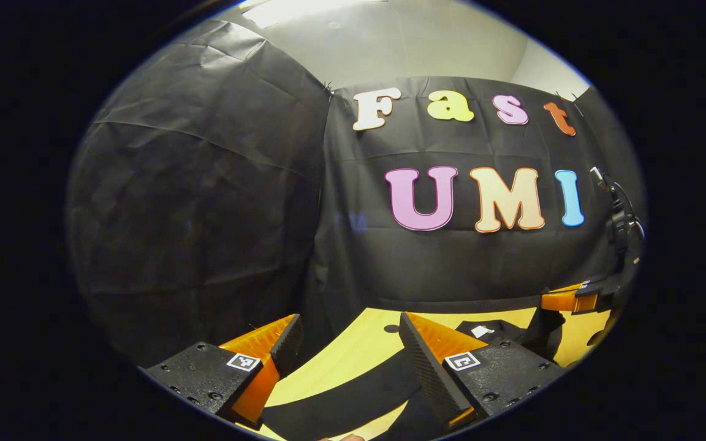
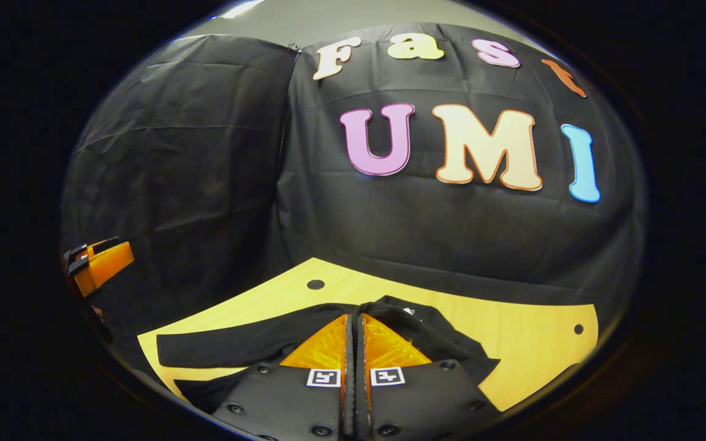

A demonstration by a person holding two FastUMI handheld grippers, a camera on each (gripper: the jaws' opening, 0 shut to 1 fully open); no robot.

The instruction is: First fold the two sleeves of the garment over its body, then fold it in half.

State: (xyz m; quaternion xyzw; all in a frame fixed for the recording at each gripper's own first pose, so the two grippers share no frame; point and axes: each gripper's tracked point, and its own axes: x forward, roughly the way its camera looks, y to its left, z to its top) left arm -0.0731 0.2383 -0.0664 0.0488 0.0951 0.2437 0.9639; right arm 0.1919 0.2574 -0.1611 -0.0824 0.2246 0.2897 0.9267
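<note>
A black garment (image 2: pixel 236 346) lies on the yellow wooden table (image 2: pixel 512 343), with one long sleeve stretched out to the left. My right gripper (image 2: pixel 355 318) is shut on a fold of the garment near its collar, and cloth drapes over both fingertips. In the left gripper view the right gripper (image 1: pixel 567 300) shows far right, with black cloth hanging from it. My left gripper (image 1: pixel 350 324) is open above the table with nothing between its fingers. A black sleeve (image 1: pixel 353 392) lies below it. The left gripper (image 2: pixel 98 263) also shows at the left edge of the right gripper view.
The table has small dark holes (image 2: pixel 315 284) near its back left and right (image 2: pixel 578 329) corners. Black cloth walls close in behind and on the left. A dark stand with cables (image 1: pixel 619 226) rises at the far right.
</note>
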